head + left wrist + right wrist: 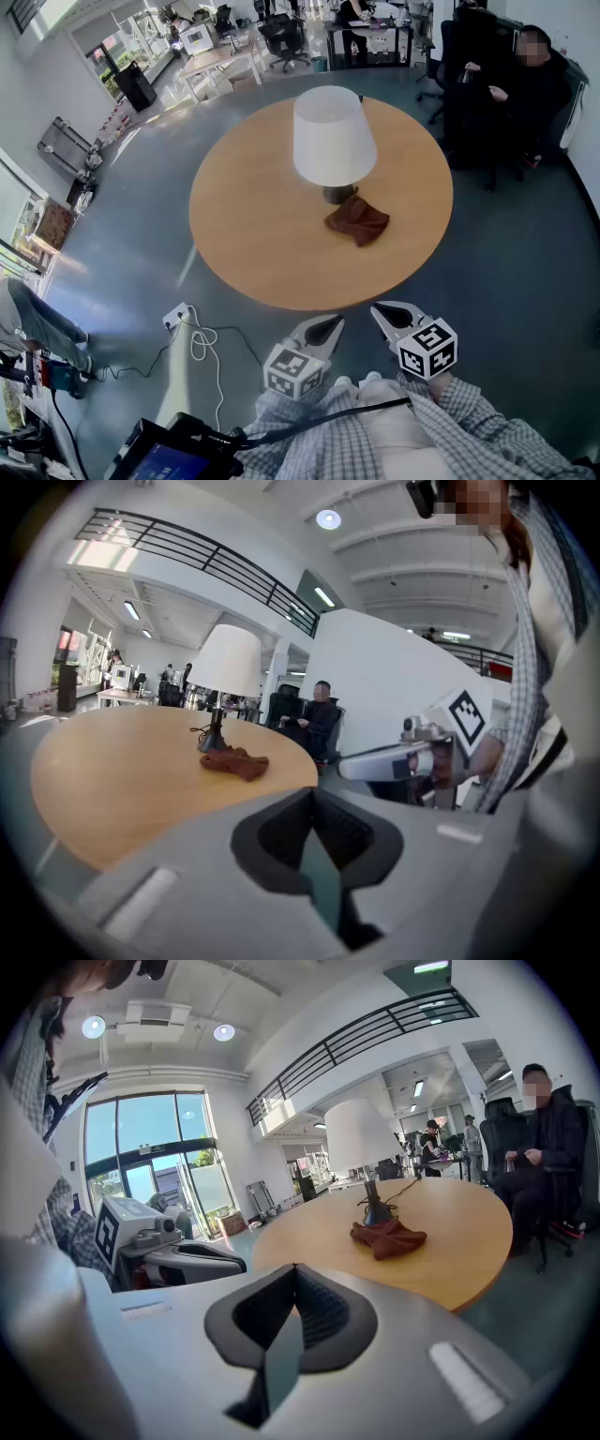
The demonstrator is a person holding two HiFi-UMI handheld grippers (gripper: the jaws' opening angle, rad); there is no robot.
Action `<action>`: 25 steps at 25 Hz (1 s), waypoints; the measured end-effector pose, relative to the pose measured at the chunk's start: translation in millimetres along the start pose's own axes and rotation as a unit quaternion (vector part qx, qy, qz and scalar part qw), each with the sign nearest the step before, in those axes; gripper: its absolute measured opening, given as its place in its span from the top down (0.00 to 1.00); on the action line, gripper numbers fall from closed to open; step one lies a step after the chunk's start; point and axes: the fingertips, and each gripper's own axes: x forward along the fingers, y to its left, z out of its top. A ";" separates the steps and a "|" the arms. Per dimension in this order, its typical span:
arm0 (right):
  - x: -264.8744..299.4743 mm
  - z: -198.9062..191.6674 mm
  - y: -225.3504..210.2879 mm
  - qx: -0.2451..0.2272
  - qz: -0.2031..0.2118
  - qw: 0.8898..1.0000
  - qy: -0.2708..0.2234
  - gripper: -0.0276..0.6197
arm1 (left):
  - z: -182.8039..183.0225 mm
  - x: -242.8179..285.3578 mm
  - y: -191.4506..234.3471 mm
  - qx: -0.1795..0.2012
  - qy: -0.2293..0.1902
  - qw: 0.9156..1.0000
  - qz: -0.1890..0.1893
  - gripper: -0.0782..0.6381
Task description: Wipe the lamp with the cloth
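Brown cloth: crumpled on the table, against the lamp base.
Handling: likely soft and light; pinch a raised fold.
Lamp: probably tippy; wipe gently.
Left gripper, right gripper: fingers together, empty, short of the table.

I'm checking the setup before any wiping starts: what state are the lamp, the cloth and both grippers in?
lamp: upright on the table, shade on.
cloth: crumpled on the table by the lamp's foot, not held.
left gripper: shut, empty, short of the table's edge.
right gripper: shut, empty, short of the table's edge.
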 end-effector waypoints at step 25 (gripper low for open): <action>-5.1 -0.9 -10.7 0.012 -0.007 1.000 -0.002 0.95 | 1.6 4.8 -3.0 -0.002 0.000 1.000 0.007 0.89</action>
